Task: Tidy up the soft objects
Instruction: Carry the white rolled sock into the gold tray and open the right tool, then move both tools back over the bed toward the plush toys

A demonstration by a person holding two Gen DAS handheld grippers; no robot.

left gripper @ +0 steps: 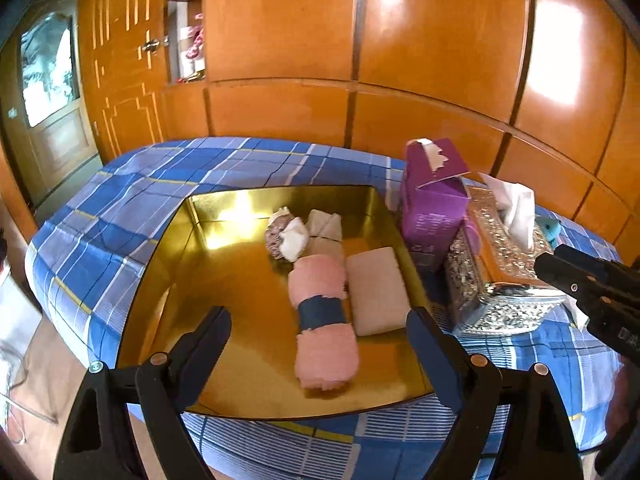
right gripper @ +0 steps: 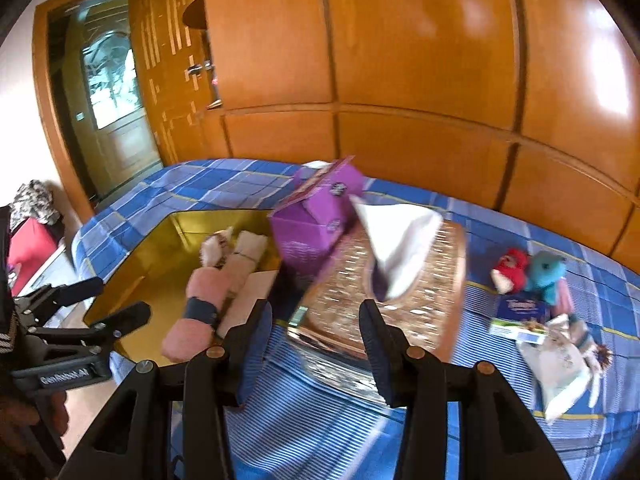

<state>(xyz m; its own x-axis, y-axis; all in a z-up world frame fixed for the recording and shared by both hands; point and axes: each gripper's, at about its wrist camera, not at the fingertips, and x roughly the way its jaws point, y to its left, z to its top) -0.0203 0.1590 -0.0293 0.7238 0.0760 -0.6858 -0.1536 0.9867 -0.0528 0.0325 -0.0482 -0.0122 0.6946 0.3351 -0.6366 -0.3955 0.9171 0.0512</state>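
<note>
Gold tray (left gripper: pixel 208 248) sits on a bed with a blue checked sheet (left gripper: pixel 132 196), and everything else is placed here relative to it. Inside the tray, toward its right half, lie the soft things already gathered: a pink rolled towel (left gripper: pixel 324 320) with a dark band around its middle, a flat beige folded cloth (left gripper: pixel 376 292) touching the towel's right side, a cream cloth bundle (left gripper: pixel 325 226) at the towel's far end, and a small patterned bundle with a white patch (left gripper: pixel 286 238) just left of that cream one.

Just outside the tray's right wall stands a purple box (left gripper: pixel 434 204) with its top torn open, and beside that, farther from the tray, a shiny embossed tissue box (left gripper: pixel 500 276) with a white tissue (left gripper: pixel 516 208) sticking up.

Well to the right of the tray, beyond the tissue box, more soft things lie on the sheet: a red plush toy (right gripper: pixel 512 270), a teal plush toy (right gripper: pixel 546 274) touching it, a small blue packet (right gripper: pixel 522 312) and a white cloth pouch (right gripper: pixel 564 364).

The left gripper (left gripper: pixel 318 340) hovers above the tray's near edge, jaws spread wide around nothing, with the pink towel seen between them. The right gripper (right gripper: pixel 316 332) hangs to the right of the tray, facing the tissue box, jaws likewise parted and holding nothing.
</note>
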